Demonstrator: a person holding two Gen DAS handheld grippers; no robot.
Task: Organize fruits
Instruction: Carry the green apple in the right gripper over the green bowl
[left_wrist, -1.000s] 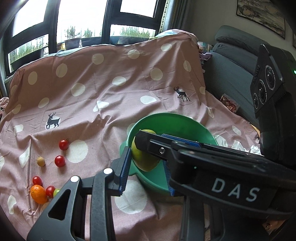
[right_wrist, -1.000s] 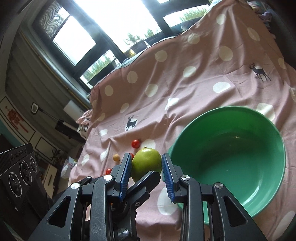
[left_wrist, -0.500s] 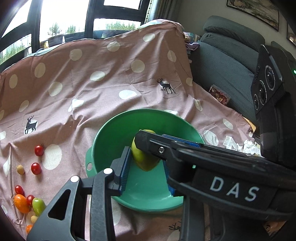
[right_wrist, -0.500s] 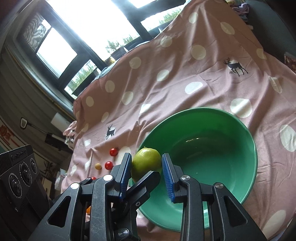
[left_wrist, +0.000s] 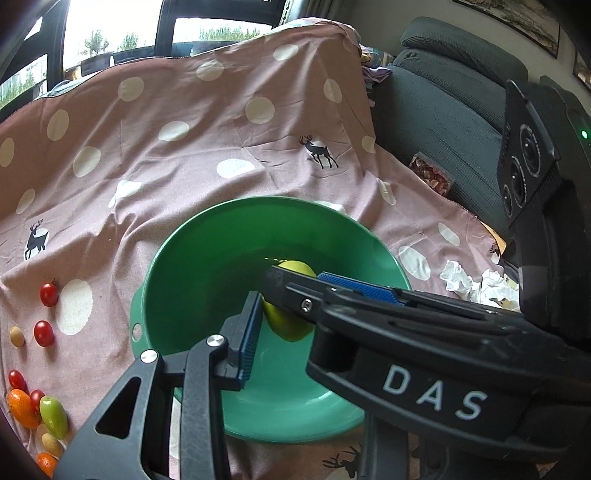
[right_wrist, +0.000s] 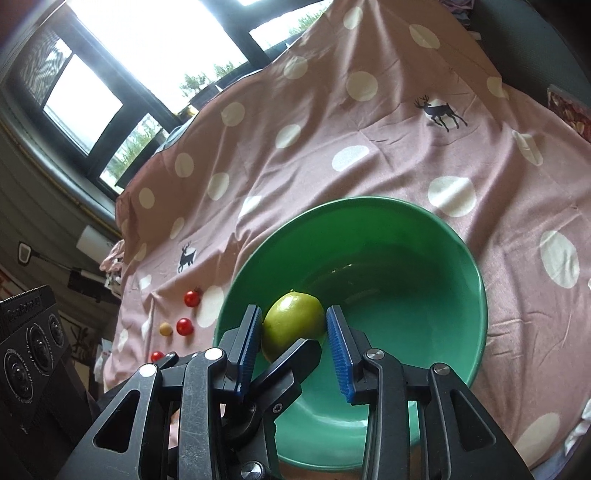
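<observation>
Over the green bowl (right_wrist: 461, 317), the right tool (right_wrist: 293, 330), its jaws just eased apart, seems barely to touch the green lemon (right_wrist: 293, 319) between its pads, so let go low, keeping the left tool (left_wrist: 284, 299), nearly closed, clear.
</observation>
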